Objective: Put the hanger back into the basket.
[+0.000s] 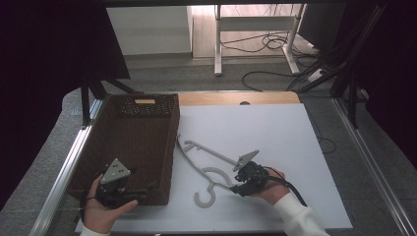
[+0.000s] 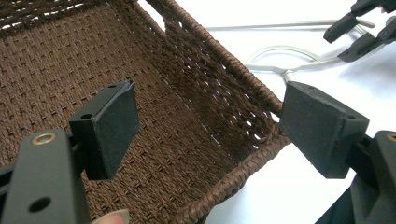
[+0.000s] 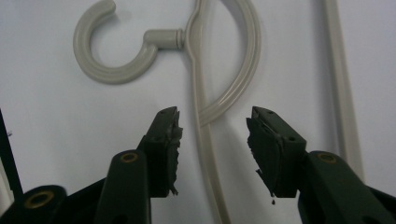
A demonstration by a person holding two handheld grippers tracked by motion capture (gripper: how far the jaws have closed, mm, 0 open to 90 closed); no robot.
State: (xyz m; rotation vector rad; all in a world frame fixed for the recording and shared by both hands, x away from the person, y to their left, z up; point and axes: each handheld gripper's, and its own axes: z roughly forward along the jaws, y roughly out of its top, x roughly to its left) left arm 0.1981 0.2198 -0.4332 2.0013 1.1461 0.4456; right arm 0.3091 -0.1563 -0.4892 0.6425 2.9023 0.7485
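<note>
A pale grey plastic clothes hanger (image 1: 211,152) lies flat on the white table top, its hook (image 1: 198,201) toward the near edge. My right gripper (image 1: 237,189) is low over it; in the right gripper view the jaws (image 3: 215,126) stand apart on either side of one hanger arm (image 3: 205,140) without touching it, just below the hook (image 3: 107,70). My left gripper (image 1: 147,189) is open at the near right corner of the brown woven basket (image 1: 174,142). One of its fingers (image 2: 112,123) is inside the basket, the other outside the wall (image 2: 243,74).
The basket takes up the table's left side and holds nothing I can see. White table top (image 1: 275,128) stretches to the right and behind the hanger. A metal rail (image 1: 64,172) runs along the table's left edge. Cables lie on the floor beyond.
</note>
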